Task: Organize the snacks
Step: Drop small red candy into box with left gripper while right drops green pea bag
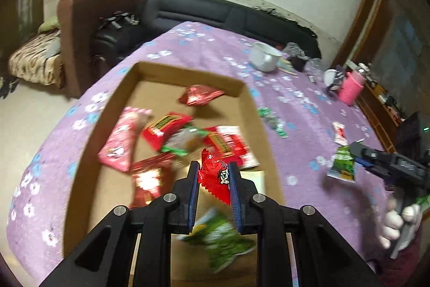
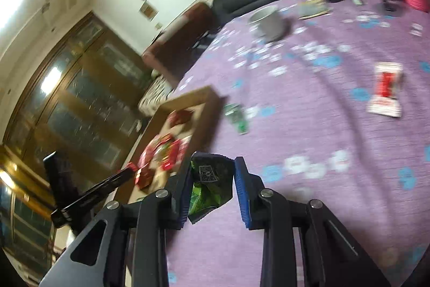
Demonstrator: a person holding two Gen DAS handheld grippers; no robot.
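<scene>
From the left wrist, the left tongs (image 1: pixel 213 174) are clamped on a red snack packet (image 1: pixel 215 174) that carries a small cartoon face, held above the near end of the cardboard box (image 1: pixel 80 158). The box sits on the purple flowered surface (image 1: pixel 309 109) and already holds several red, pink and green packets. The packet hangs by a thin pinch, so a quick swing could probably shake it loose beyond the box wall. No wording on any wrapper is readable through the blur. At the right edge, the right tongs (image 1: pixel 352 152) carry a green packet (image 1: pixel 342 163).

From the right wrist, the right tongs (image 2: pixel 213 174) grip that green packet (image 2: pixel 212 179) by one crumpled side against the left pad, well short of the box (image 2: pixel 209 98). That off-centre hold looks liable to slip in transit. A QR code shows on the wrapper; nothing else is legible. A small green packet (image 2: pixel 236 117) lies just beside the box, and a red-and-white packet (image 2: pixel 387 93) lies well apart, both waiting.
</scene>
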